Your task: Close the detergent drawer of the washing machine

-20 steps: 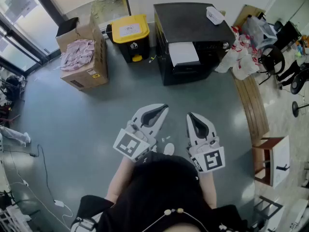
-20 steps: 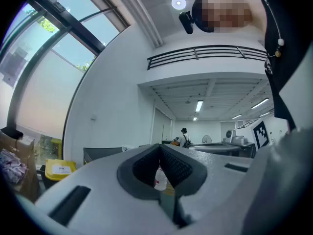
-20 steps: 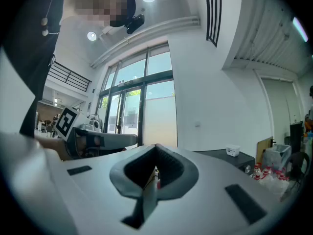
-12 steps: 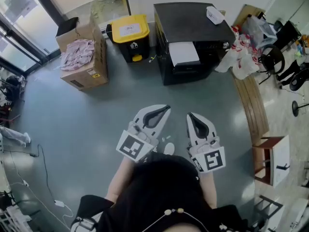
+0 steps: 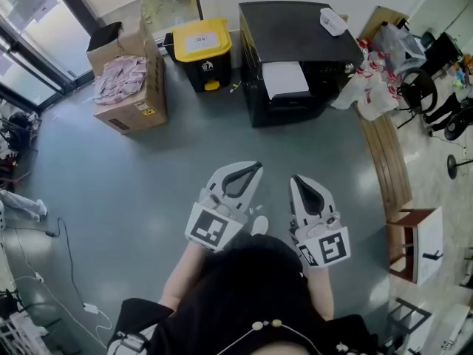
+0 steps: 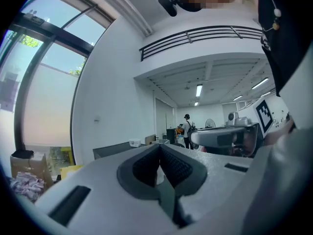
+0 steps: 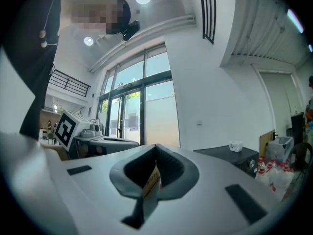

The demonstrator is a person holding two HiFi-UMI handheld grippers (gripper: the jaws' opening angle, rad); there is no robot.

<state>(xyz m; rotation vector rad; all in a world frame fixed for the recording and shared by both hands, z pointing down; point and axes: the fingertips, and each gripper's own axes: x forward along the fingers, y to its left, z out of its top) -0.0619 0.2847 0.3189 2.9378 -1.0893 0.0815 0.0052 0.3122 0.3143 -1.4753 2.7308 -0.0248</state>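
The black washing machine [image 5: 295,35] stands against the far wall in the head view. Its white detergent drawer [image 5: 285,78] juts out from the front toward me. Both grippers hover over the grey floor well short of the machine, side by side in front of my body. My left gripper [image 5: 255,166] is shut with nothing in it, and its ribbed pads meet in the left gripper view [image 6: 159,148]. My right gripper [image 5: 295,178] is shut too and holds nothing [image 7: 156,153]. The machine's dark top [image 7: 230,156] shows far off to the right in the right gripper view.
A yellow-lidded bin [image 5: 199,46] stands left of the machine, and a cardboard box of pink packets [image 5: 126,80] further left. White and red bags [image 5: 369,80] and a wooden bench [image 5: 388,161] lie to the right. A small white box [image 5: 334,22] rests on the machine.
My left gripper has drifted slightly to the right, closer to the right one. Both stay shut, and the drawer stands out as before.
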